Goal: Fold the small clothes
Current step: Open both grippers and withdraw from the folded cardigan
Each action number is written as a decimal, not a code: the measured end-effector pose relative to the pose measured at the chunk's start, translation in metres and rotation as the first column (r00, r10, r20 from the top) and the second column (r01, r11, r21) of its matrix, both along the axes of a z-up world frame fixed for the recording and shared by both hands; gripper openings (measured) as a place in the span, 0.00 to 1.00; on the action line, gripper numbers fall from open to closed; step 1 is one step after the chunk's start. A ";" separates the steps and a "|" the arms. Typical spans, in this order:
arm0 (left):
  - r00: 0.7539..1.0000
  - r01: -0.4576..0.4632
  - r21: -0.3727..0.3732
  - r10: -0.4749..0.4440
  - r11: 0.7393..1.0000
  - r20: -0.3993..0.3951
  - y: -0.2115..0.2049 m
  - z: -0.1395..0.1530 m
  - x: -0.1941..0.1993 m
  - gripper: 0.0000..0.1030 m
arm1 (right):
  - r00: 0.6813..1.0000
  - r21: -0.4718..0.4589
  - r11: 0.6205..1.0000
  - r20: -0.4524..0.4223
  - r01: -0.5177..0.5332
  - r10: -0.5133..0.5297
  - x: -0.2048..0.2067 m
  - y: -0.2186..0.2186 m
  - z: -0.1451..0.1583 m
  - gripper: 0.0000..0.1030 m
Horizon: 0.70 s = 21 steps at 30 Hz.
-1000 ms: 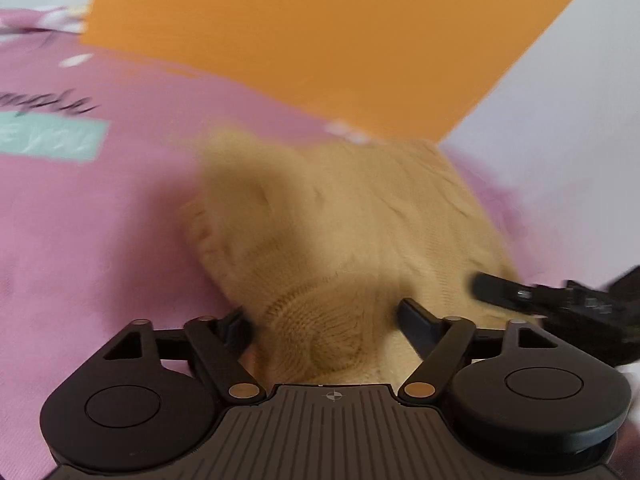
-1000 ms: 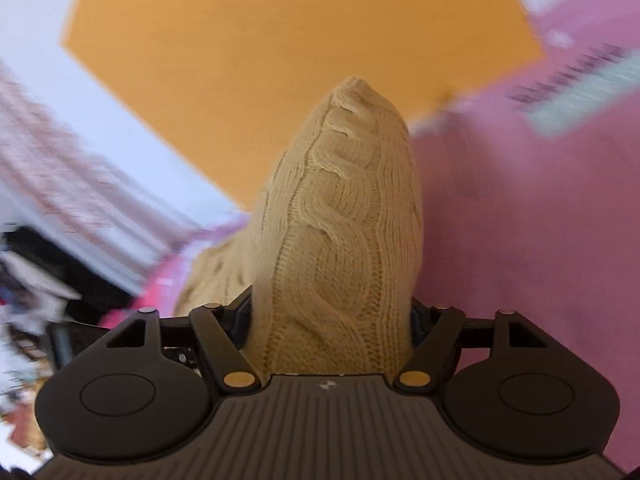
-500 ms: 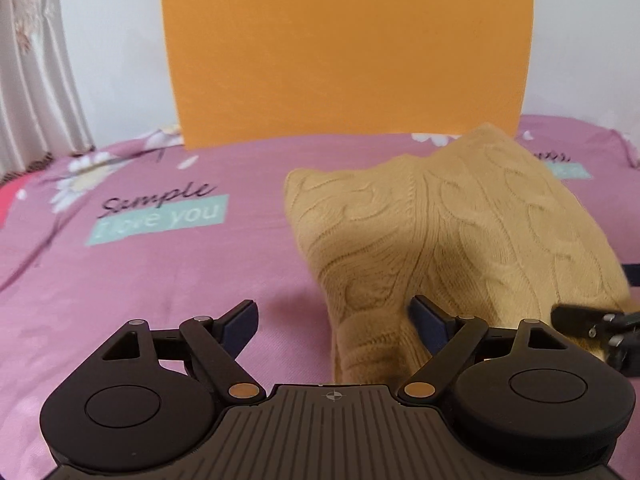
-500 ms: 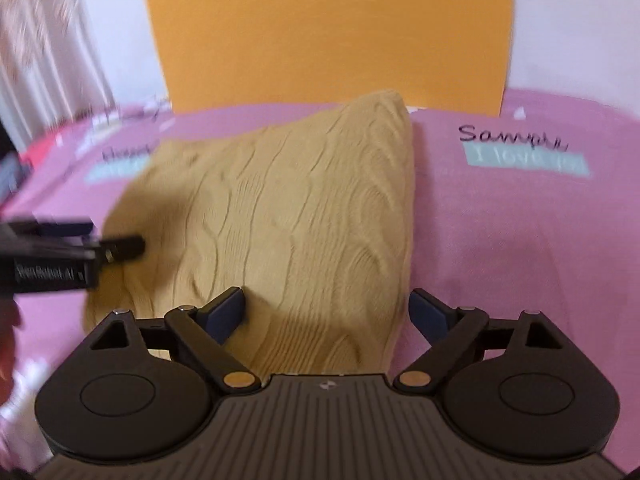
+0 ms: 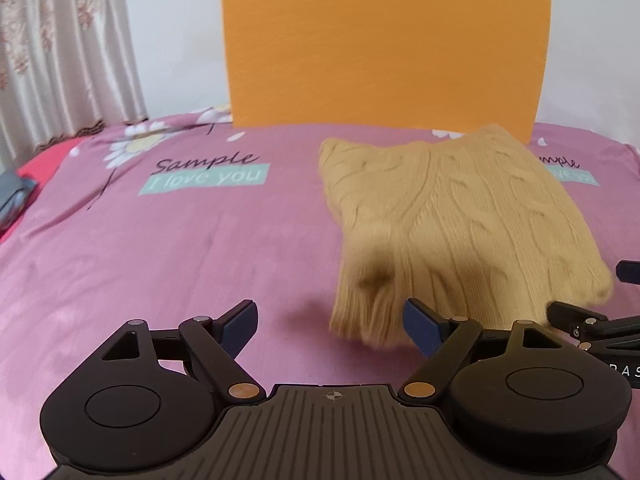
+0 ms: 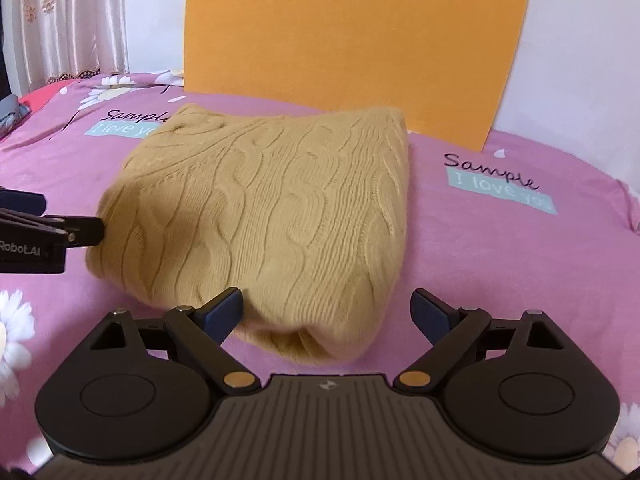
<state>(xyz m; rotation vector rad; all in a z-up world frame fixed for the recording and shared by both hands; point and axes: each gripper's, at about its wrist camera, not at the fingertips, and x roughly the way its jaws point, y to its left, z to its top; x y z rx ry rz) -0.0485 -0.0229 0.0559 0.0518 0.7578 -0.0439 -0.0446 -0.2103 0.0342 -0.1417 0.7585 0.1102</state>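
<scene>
1. Right wrist view: the tan cable-knit sweater (image 6: 276,208) lies on the bed (image 6: 500,264) as a thick folded bundle, near the bed's far edge, just in front of the orange panel (image 6: 356,36) that stands behind it.
2. Your right gripper (image 6: 327,312) has jaws spread wide; they have just been opening. The near fold of the sweater sits between them, but the pads do not press it. Nothing is held.
3. Left wrist view: your left gripper (image 5: 328,328) also shows jaws spread. Only the bundle's near left corner reaches in beside the right-hand pad; the rest of the gap shows bare pink sheet. No grip here either.
4. Each view catches the other gripper's tip at its side, close to the sweater's near corners.
5. Progress, as a judgement: the fold on this garment looks made and released. The outline is roughly square, layers stacked, no sleeve trailing out that you can see.
6. Left to do, as a judgement: the near edge bulges and the top is humped, so a press or tidy may be wanted. The left view is blurred at the ribbed hem; edge alignment there cannot be confirmed.
7. No further small clothes are visible for folding; a grey item at the bed's left edge is too unclear to identify.
</scene>
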 end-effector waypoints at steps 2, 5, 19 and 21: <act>1.000 -0.004 -0.002 0.004 1.000 -0.001 -0.001 -0.001 -0.010 1.00 | 1.000 -0.027 1.000 0.006 -0.002 0.002 -0.008 0.001 -0.003 0.91; 1.000 -0.005 -0.007 0.005 1.000 -0.013 -0.004 -0.005 -0.023 1.00 | 1.000 -0.052 0.999 0.016 0.001 -0.001 -0.019 0.001 -0.007 0.91; 0.996 -0.052 0.048 0.055 0.998 -0.065 -0.015 -0.034 -0.037 1.00 | 0.998 -0.058 0.998 0.053 0.033 -0.030 -0.041 -0.008 -0.015 0.91; 0.996 -0.053 0.053 0.056 0.997 -0.064 -0.016 -0.035 -0.036 1.00 | 0.998 -0.055 0.998 0.057 0.037 -0.034 -0.041 -0.009 -0.015 0.91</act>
